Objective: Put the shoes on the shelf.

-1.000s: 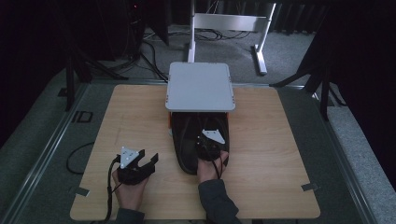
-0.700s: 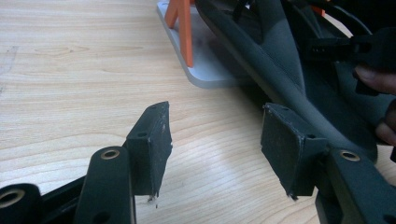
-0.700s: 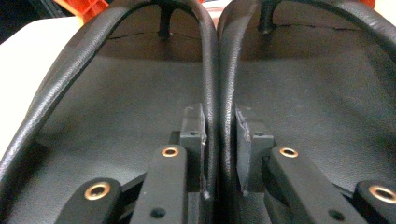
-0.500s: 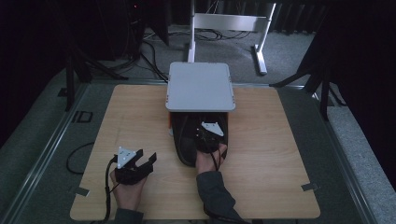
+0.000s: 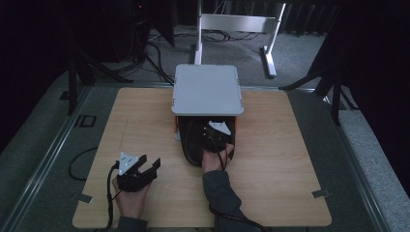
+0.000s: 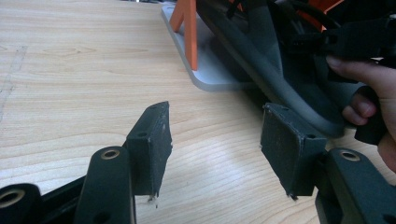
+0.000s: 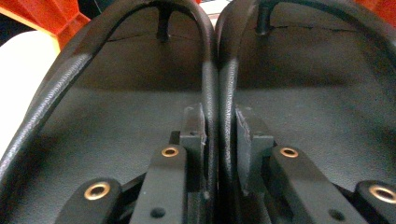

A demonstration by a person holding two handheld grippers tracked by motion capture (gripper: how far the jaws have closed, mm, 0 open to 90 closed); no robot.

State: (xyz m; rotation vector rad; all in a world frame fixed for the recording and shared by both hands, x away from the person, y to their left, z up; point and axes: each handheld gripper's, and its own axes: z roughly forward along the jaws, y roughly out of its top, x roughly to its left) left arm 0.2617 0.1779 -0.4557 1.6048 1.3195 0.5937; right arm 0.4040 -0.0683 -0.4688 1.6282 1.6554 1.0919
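Your right gripper (image 7: 219, 154) is clenched on the two touching rims of the black slippers (image 5: 193, 140). Your left gripper (image 6: 219, 140) rests released on the wooden table (image 5: 290, 145).

Bare wooden table (image 5: 290, 159) left and right of grey stand (image 5: 208, 89); black flip-flops (image 5: 196, 140) block front, orange legs (image 6: 187, 28) crowd underneath.
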